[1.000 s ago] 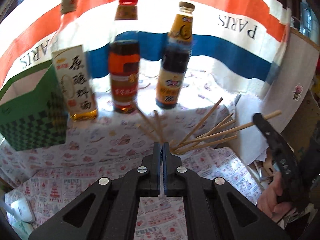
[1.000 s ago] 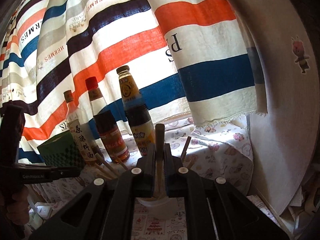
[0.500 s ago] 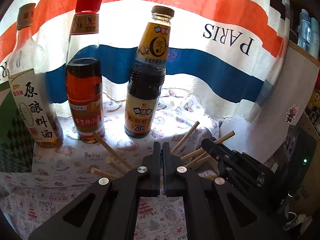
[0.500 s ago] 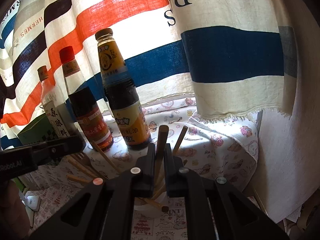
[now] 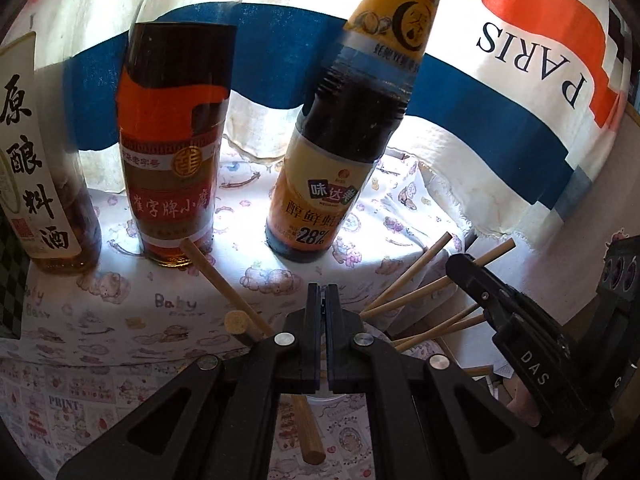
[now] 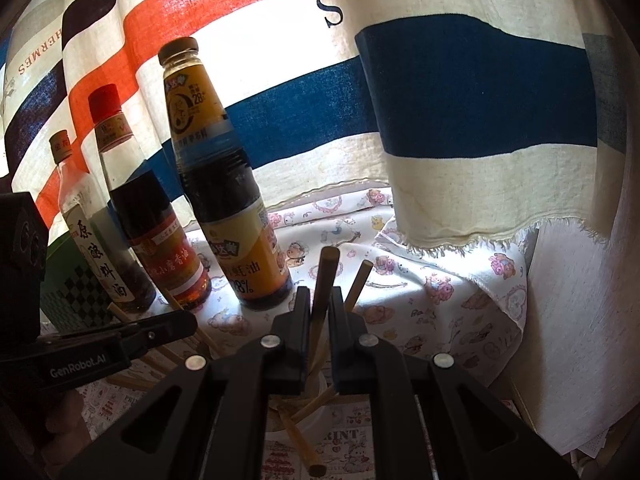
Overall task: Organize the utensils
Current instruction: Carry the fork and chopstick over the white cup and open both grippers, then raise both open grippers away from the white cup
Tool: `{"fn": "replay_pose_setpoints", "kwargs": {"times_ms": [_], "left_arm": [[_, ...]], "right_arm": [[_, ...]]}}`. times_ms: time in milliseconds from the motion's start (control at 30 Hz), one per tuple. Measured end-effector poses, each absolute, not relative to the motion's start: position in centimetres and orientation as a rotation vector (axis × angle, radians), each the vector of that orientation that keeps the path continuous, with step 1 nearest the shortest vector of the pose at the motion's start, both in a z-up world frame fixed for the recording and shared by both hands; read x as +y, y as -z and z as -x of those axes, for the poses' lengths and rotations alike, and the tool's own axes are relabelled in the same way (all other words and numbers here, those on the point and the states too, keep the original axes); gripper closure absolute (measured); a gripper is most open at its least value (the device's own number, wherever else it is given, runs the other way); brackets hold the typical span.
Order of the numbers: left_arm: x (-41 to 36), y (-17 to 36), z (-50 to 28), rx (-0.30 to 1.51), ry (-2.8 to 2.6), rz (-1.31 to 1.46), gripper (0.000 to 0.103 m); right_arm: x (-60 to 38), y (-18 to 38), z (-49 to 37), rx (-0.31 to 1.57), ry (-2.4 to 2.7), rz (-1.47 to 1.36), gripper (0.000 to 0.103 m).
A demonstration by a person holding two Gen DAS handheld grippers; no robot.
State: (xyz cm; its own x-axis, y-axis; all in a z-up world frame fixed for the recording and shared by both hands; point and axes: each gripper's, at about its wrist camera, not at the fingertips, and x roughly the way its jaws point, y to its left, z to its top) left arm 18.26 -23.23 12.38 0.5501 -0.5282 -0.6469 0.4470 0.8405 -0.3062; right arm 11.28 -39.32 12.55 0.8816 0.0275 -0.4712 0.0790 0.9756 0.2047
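1. 3 bottles stand in a row behind the cup (image 6: 298,420) that takes the chopsticks: a rice-wine bottle (image 6: 94,248) far left of it, a sesame-oil bottle (image 6: 160,240) left of it, an oyster-sauce bottle (image 6: 232,216) straight behind. They look top-heavy; a swung stick could topple 1.
2. The left tool (image 5: 324,300) is clenched, its jaws pressed flat together; I cannot tell whether it pinches anything. It hangs just above the cup, among sticks fanning out of it (image 5: 424,276).
3. The right tool (image 6: 320,304) is clenched on 1 dark chopstick (image 6: 326,280), upright over the cup.
4. Risk, as I judge it: both tools crowd 1 small cup, so a bump may tip it or spill the leaning sticks.
5. Right of the cup the surface (image 6: 460,304) ends close by at a wall, and a curtain (image 6: 460,120) hangs behind; room is mostly upward.
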Motion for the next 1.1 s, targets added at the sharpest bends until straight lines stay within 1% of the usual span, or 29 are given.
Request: {"fn": "replay_pose_setpoints", "kwargs": {"times_ms": [100, 133, 167, 200, 267, 300, 367, 400, 433, 500, 567, 633, 700, 733, 767, 800, 900, 933, 967, 1100], "left_arm": [[-23.3, -12.2, -18.4, 0.795, 0.576, 0.103, 0.102], [-23.4, -12.1, -18.4, 0.793, 0.571, 0.097, 0.102], [-23.5, -12.1, -18.4, 0.789, 0.563, 0.086, 0.102], [-23.6, -11.9, -18.5, 0.783, 0.558, 0.073, 0.102], [-23.8, -11.8, -18.4, 0.771, 0.546, 0.045, 0.102], [-23.8, -11.8, -18.3, 0.764, 0.544, 0.036, 0.102], [-23.6, -12.0, -17.9, 0.734, 0.55, 0.029, 0.1], [-23.4, -12.2, -17.6, 0.711, 0.558, 0.024, 0.097], [-23.2, -12.6, -17.1, 0.685, 0.562, 0.018, 0.093], [-22.5, -13.5, -16.1, 0.629, 0.561, 0.014, 0.072], [-21.4, -14.5, -14.9, 0.568, 0.558, 0.019, 0.069], [-20.2, -15.4, -13.5, 0.5, 0.535, 0.009, 0.066], [-18.5, -16.3, -11.9, 0.418, 0.484, -0.003, 0.05], [-17.6, -16.8, -11.1, 0.383, 0.46, -0.01, 0.046], [-16.7, -17.1, -10.3, 0.353, 0.433, -0.018, 0.038], [-15.8, -17.3, -9.5, 0.328, 0.405, -0.03, 0.033], [-13.0, -17.7, -7.1, 0.245, 0.327, -0.052, 0.011], [-12.1, -17.7, -6.4, 0.227, 0.313, -0.055, 0.007], [-11.3, -17.6, -5.7, 0.214, 0.303, -0.056, 0.0], [-8.8, -16.6, -2.9, 0.167, 0.258, -0.062, 0.0]], "right_arm": [[-39.7, -12.5, -11.4, 0.492, 0.029, -0.227, 0.094], [-39.8, -12.4, -11.4, 0.491, 0.035, -0.226, 0.092], [-39.9, -12.4, -11.4, 0.49, 0.04, -0.226, 0.086], [-40.1, -12.3, -11.4, 0.489, 0.046, -0.227, 0.083], [-40.4, -12.5, -11.2, 0.478, 0.057, -0.235, 0.07], [-40.5, -12.7, -11.0, 0.467, 0.059, -0.238, 0.067], [-40.7, -13.2, -10.5, 0.438, 0.055, -0.236, 0.057], [-40.7, -13.5, -10.2, 0.423, 0.052, -0.235, 0.053], [-40.7, -13.8, -9.9, 0.404, 0.048, -0.235, 0.047], [-40.7, -14.5, -9.1, 0.364, 0.041, -0.235, 0.042], [-40.6, -15.2, -8.2, 0.326, 0.026, -0.237, 0.03], [-40.2, -15.9, -7.2, 0.288, 0.007, -0.229, 0.025], [-39.4, -16.7, -6.2, 0.263, -0.006, -0.197, 0.018], [-38.9, -17.0, -5.8, 0.249, -0.013, -0.178, 0.009], [-38.4, -17.3, -5.2, 0.231, -0.016, -0.158, 0.003], [-37.8, -17.4, -4.5, 0.212, -0.015, -0.143, 0.0], [-36.3, -17.7, -2.9, 0.178, -0.027, -0.12, 0.0], [-35.9, -17.5, -2.8, 0.181, -0.035, -0.123, 0.0], [-35.6, -17.3, -2.6, 0.19, -0.044, -0.125, 0.0], [-33.5, -15.7, -1.6, 0.22, -0.043, -0.068, 0.0]]}}
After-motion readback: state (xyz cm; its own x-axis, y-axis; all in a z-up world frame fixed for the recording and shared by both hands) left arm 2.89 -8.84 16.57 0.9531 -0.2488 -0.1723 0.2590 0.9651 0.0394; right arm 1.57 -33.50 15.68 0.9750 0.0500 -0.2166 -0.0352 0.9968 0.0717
